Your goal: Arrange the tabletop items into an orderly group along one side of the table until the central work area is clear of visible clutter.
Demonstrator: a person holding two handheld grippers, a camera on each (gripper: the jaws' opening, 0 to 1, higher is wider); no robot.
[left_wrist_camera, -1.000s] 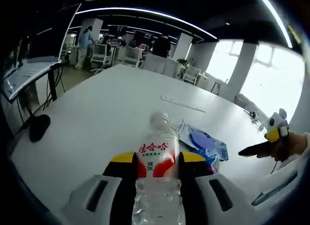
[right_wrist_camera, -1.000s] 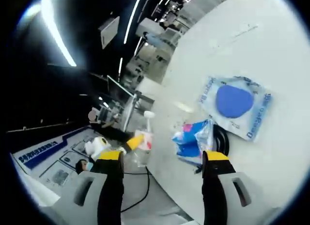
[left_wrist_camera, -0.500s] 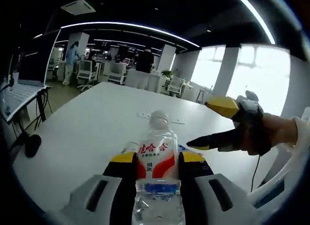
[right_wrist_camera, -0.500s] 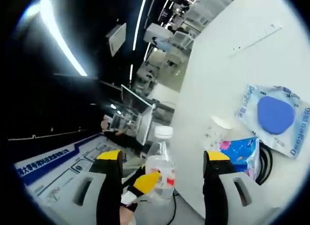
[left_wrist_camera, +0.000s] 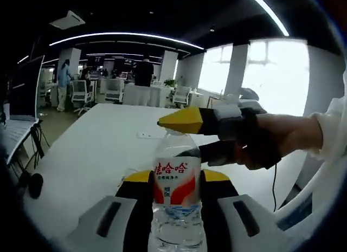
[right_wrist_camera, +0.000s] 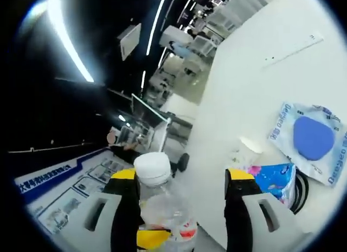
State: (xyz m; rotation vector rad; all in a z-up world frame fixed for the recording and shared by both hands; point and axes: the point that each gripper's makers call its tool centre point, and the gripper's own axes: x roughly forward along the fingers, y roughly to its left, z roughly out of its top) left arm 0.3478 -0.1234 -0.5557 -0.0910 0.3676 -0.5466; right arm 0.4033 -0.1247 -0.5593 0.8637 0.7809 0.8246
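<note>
A clear water bottle point(left_wrist_camera: 176, 198) with a red and white label stands upright between the jaws of my left gripper point(left_wrist_camera: 177, 179), which is shut on its body. My right gripper point(left_wrist_camera: 176, 137) reaches in from the right, held by a hand, its yellow-tipped jaws apart at the bottle's neck. In the right gripper view the bottle's white cap point(right_wrist_camera: 152, 166) sits between the open jaws of my right gripper point(right_wrist_camera: 181, 176), nearer the left one. On the white table point(right_wrist_camera: 255, 89) lie a clear pouch with a blue disc point(right_wrist_camera: 312, 141) and a blue and pink packet point(right_wrist_camera: 274, 176).
A black cable point(right_wrist_camera: 301, 189) curls by the packet and a thin white strip point(right_wrist_camera: 293, 49) lies farther off. A monitor point(left_wrist_camera: 21, 95) stands left of the table, with a black object point(left_wrist_camera: 35, 185) below it. Chairs and people are across the room.
My right gripper has come in from the right and now straddles the bottle's top. The bottle stays held in my left gripper, and its cap now looms large in the right gripper view.
</note>
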